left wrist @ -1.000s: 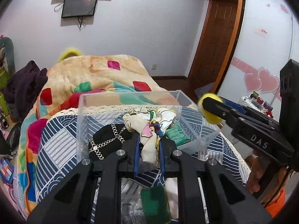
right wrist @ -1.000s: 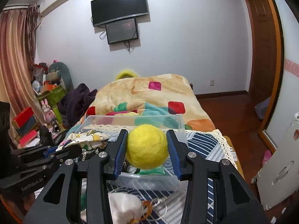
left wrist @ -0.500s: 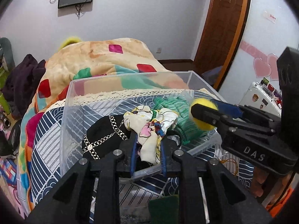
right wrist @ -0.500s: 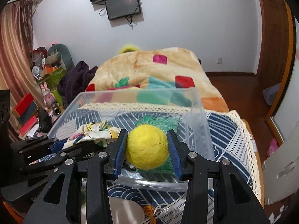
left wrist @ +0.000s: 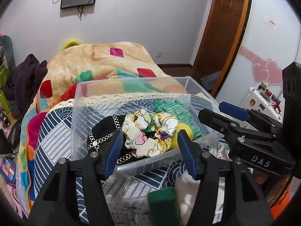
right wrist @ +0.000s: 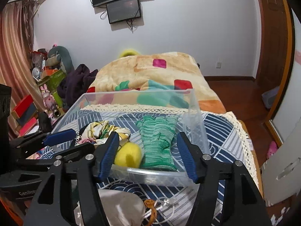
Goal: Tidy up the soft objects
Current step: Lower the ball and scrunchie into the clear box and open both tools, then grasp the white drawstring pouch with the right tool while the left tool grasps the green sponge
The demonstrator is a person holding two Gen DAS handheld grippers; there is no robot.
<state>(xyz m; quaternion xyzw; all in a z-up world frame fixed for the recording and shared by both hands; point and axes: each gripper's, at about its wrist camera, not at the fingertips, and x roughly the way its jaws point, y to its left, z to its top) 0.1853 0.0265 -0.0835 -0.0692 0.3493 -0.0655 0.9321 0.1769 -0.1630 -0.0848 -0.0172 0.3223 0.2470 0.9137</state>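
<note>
- Half a second ago both of our tools were clamped on things, and now both are spread wide with nothing between them: the left gripper (left wrist: 150, 145) has let go of the floral patterned fabric scrunchie (left wrist: 148, 131), and the right gripper (right wrist: 147, 153) has let go of the fuzzy yellow wool ball (right wrist: 128, 155). We judge that these two items count as put away.
- The clear rectangular plastic bin (right wrist: 195, 109) sits on the navy-and-white patterned cloth just ahead of both sets of jaws, its near wall crossing below the fingertips in each wrist view.
- Inside it, farthest toward the right jaw's side, lies the green knitted glove (right wrist: 158, 141), flat on the bin floor.
- To the far left of our left jaws lies a black fabric piece with a silver chain pattern (left wrist: 101, 135), partly under the left finger in the left wrist view.
- The scrunchie rests between the left tool's open jaws, touching the black piece and the glove.
- The yellow ball, smallest, sits against the near wall just inside the right tool's left jaw, touching the glove.
- Below the jaws, outside the bin, we see a white drawstring pouch (right wrist: 122, 207) and a dark green block (left wrist: 163, 203); we judge these are still to be sorted.
</note>
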